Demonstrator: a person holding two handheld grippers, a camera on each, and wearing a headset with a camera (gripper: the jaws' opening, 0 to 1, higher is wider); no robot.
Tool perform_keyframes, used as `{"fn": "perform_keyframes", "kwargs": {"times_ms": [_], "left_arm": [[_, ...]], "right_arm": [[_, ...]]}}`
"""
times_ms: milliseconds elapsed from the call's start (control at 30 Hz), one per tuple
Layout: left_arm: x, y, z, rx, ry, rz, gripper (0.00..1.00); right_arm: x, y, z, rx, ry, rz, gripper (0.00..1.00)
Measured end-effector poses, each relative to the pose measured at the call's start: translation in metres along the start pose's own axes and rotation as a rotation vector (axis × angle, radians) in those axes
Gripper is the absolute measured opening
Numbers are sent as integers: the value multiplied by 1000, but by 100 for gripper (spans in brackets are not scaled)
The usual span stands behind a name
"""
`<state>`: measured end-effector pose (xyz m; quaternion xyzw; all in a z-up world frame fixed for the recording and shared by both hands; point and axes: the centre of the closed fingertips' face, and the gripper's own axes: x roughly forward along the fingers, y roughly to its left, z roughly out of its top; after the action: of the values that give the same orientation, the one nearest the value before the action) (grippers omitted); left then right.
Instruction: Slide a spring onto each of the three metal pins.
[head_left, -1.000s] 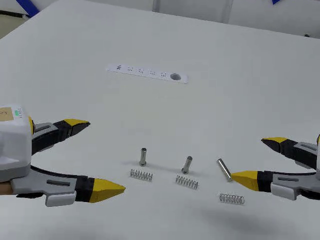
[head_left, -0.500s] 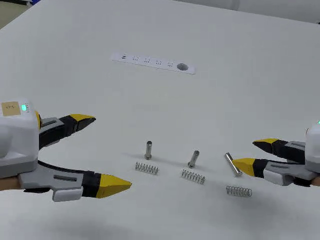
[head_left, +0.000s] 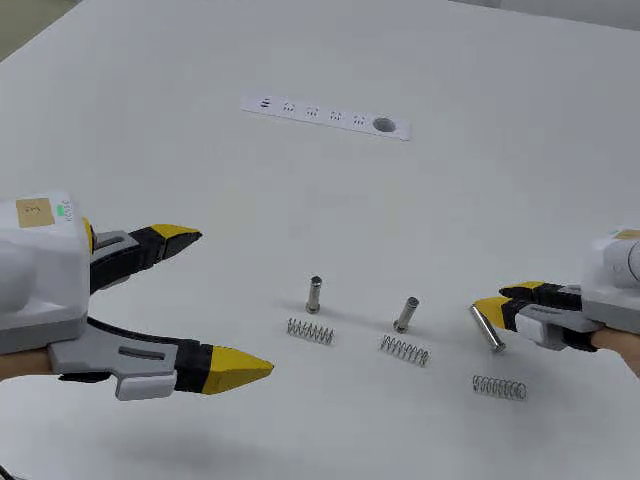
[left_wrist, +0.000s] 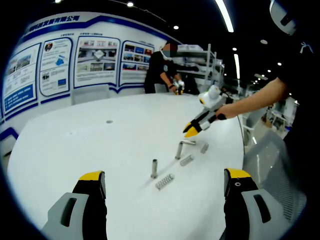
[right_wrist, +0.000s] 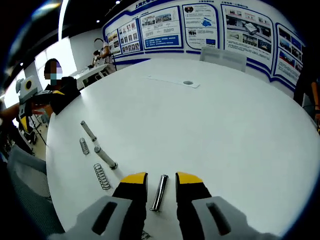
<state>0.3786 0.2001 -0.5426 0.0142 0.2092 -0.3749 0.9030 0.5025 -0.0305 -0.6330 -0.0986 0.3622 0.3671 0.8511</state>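
Note:
Three metal pins sit in a row on the white table (head_left: 330, 210): a left pin (head_left: 314, 294) and a middle pin (head_left: 405, 314) stand on their heads, and a right pin (head_left: 487, 327) lies flat. In front of each lies a spring (head_left: 309, 331), (head_left: 404, 350), (head_left: 499, 387). My right gripper (head_left: 495, 298) is low at the lying pin. In the right gripper view that pin (right_wrist: 160, 192) lies between the narrowed jaws of the right gripper (right_wrist: 161, 179), with a small gap on each side. My left gripper (head_left: 215, 300) hangs wide open and holds nothing, left of the row.
A white power strip (head_left: 325, 116) lies flat at the far middle of the table. Bare tabletop surrounds the row. In the left gripper view a person (left_wrist: 162, 70) stands beyond the table, near shelves.
My right gripper has narrowed its jaws and come down around the lying right pin. The left gripper has stayed wide open. The head camera has shifted a little.

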Motion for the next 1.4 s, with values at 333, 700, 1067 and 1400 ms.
{"fn": "perform_keyframes", "kwargs": {"times_ms": [333, 700, 1067, 1400], "left_arm": [[2, -1, 0, -4, 6, -3, 100], [1, -2, 2, -5, -1, -7, 100], [6, -4, 6, 5, -1, -16, 100], [10, 8, 18, 13, -17, 2, 99]], "right_arm": [[14, 3, -11, -17, 63, -20, 21], [20, -3, -17, -37, 124, -69, 16], [23, 1, -23, -28, 148, -95, 13], [26, -9, -23, -10, 136, -102, 8]]}}
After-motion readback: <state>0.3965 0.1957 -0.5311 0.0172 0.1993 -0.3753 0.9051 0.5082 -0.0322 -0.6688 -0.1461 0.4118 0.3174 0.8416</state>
